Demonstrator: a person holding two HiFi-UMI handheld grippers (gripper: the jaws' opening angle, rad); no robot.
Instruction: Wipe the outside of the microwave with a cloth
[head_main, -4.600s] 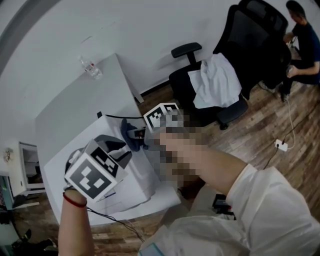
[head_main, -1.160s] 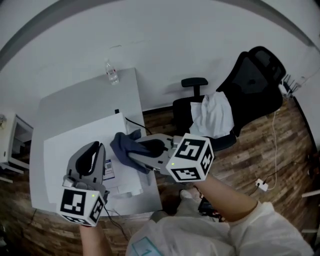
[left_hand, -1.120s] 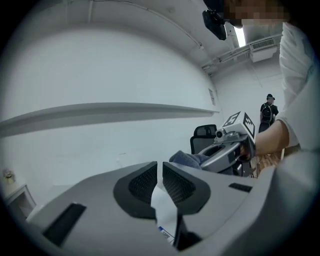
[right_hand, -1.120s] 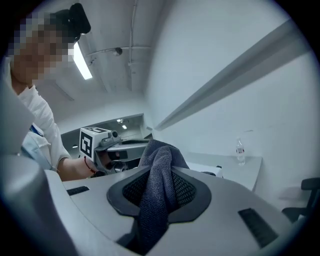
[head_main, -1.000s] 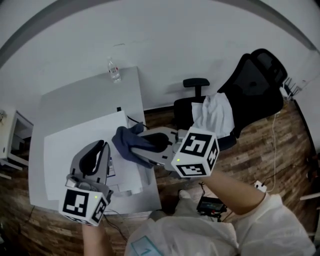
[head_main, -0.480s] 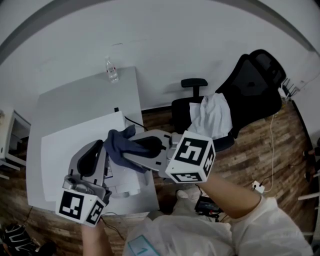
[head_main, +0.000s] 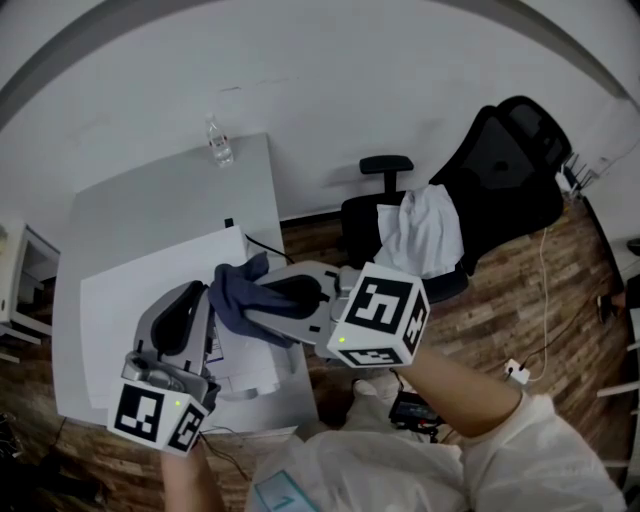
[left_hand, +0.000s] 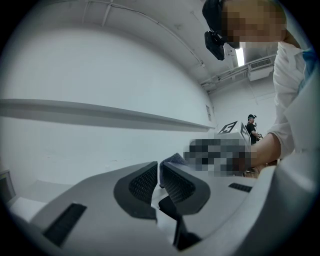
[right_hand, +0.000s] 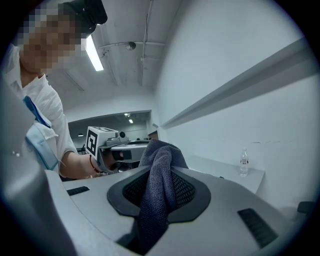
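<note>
Microwave (head_main: 118, 305): a white, flat-topped box with square edges, standing on a smooth grey table (head_main: 160, 200). A clear plastic bottle (head_main: 218, 143) stands upright at the table's far edge, well behind the microwave.

Over the microwave's near part hangs the left gripper (head_main: 190, 300), a matt grey shell with dark, ribbed pads. In the left gripper view its tongs (left_hand: 159, 172) are pressed nearly together, with only a thin slit between the pads and nothing held in it. A corner of the cloth (left_hand: 176, 159) shows just beyond their tips.

To the right of that, above the microwave's right-hand side, is the cloth (head_main: 232, 290): dark blue-grey, soft and bunched into rounded folds, with one point sticking up. The right gripper (head_main: 255, 310) pinches it. In the right gripper view the cloth (right_hand: 161, 167) shows a fine looped weave; it stands up in a hump above the mesh-textured pads and hangs down in a strip between them.

Right of the microwave, off the table, stands a black office chair (head_main: 510, 160) with a crumpled white garment (head_main: 425, 225) draped on its seat, on a floor of brown wood planks (head_main: 560, 300).
</note>
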